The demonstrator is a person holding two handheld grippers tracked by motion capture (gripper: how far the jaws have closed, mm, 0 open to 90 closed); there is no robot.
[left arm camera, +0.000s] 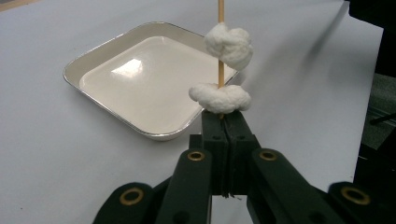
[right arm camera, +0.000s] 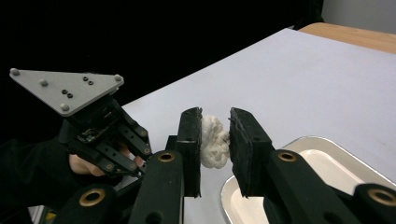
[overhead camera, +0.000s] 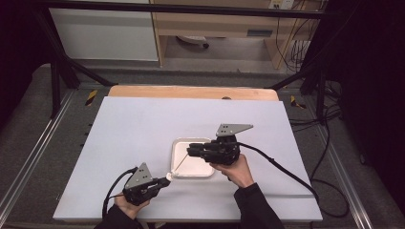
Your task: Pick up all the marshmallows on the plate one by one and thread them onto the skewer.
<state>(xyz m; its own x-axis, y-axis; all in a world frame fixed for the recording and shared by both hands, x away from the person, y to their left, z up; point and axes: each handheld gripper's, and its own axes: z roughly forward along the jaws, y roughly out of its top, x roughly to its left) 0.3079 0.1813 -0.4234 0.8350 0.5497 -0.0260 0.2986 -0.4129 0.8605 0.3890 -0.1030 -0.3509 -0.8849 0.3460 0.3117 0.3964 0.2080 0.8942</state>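
My left gripper (left arm camera: 223, 116) is shut on the lower end of a thin wooden skewer (left arm camera: 220, 74). Two white fluffy lumps are threaded on it, one just above the jaws (left arm camera: 219, 98) and one higher up (left arm camera: 229, 45). In the high view the skewer (overhead camera: 180, 163) slants from the left gripper (overhead camera: 165, 181) up to my right gripper (overhead camera: 188, 151), over a white square tray (overhead camera: 196, 167). In the right gripper view, my right gripper (right arm camera: 215, 114) has a third white lump (right arm camera: 214, 140) pressed between its pads, with the left gripper (right arm camera: 93, 126) beyond it.
A white sheet (overhead camera: 143, 124) covers the table, with a wooden edge (overhead camera: 191, 91) showing at the back. Cables trail from both grippers, the right one's (overhead camera: 286, 171) across the sheet. The tray (left arm camera: 135, 79) holds nothing. Metal frame rails run along both sides.
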